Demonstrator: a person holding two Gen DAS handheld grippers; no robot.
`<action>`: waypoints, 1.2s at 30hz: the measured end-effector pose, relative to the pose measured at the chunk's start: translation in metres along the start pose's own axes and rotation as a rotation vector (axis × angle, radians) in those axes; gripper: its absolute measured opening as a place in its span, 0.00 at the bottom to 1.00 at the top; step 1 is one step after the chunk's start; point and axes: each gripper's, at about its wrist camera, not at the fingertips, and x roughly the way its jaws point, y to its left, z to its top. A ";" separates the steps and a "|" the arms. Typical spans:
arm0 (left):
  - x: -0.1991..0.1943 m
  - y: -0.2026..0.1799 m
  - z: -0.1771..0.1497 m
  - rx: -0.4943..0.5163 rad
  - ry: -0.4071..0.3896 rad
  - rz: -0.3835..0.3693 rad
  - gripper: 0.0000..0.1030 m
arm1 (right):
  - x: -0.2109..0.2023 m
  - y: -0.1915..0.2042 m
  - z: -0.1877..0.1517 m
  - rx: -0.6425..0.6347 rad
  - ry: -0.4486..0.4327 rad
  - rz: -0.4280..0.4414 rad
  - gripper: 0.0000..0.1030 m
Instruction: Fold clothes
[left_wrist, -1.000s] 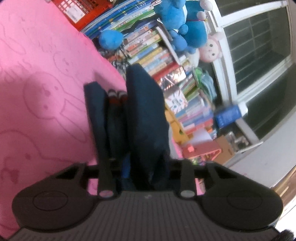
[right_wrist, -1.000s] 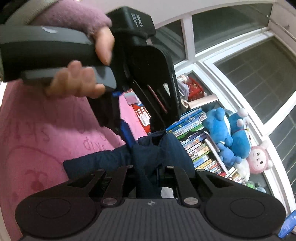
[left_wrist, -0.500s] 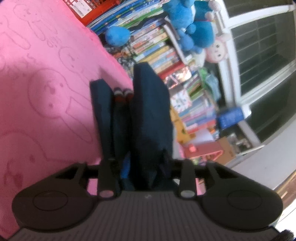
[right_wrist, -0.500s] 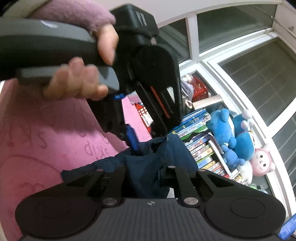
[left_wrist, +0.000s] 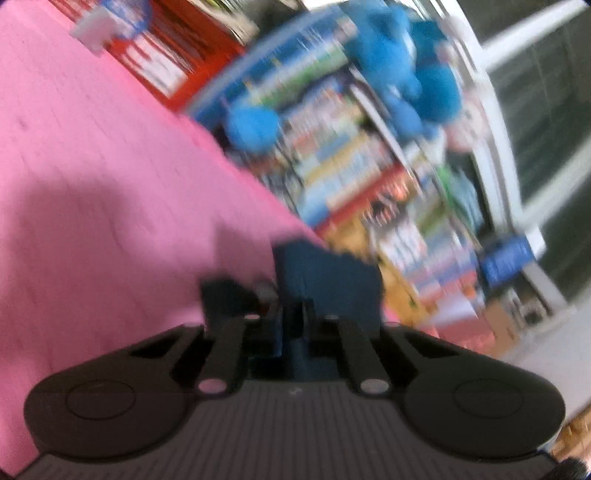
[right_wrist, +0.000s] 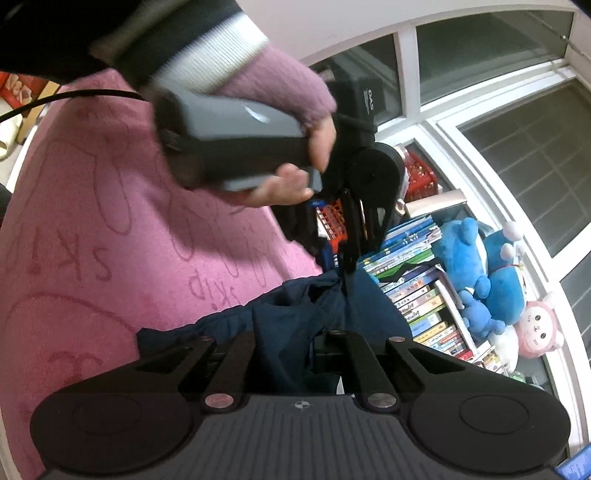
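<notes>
Both grippers clamp the same navy garment (right_wrist: 295, 332), held over the pink blanket (right_wrist: 92, 258). Red crate (right_wrist: 421, 177) far right by the window, contents not readable; books (right_wrist: 417, 291) stacked beside it with blue plush toys (right_wrist: 476, 254) on top. Versus 0.5 s ago: left wrist view is now motion-blurred, much less cloth shows ahead of the fingers, and the left gripper (right_wrist: 347, 273) in the right view has swung to point down into the fabric, with the person's hand (right_wrist: 295, 173) higher. Right gripper (right_wrist: 291, 347): fingers narrow, pinched on a bunched fold. Left gripper (left_wrist: 295, 317) in its own view: fingers close together with navy cloth between them.
</notes>
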 end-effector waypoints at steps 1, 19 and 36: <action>0.001 0.003 0.006 -0.010 -0.021 0.027 0.04 | 0.000 0.000 0.000 -0.001 0.000 -0.001 0.08; 0.005 -0.148 -0.085 1.196 -0.008 0.103 0.33 | -0.006 0.004 0.001 -0.011 -0.009 -0.026 0.08; 0.013 -0.159 -0.042 1.121 -0.065 0.235 0.25 | -0.010 0.004 0.002 -0.010 -0.006 -0.021 0.10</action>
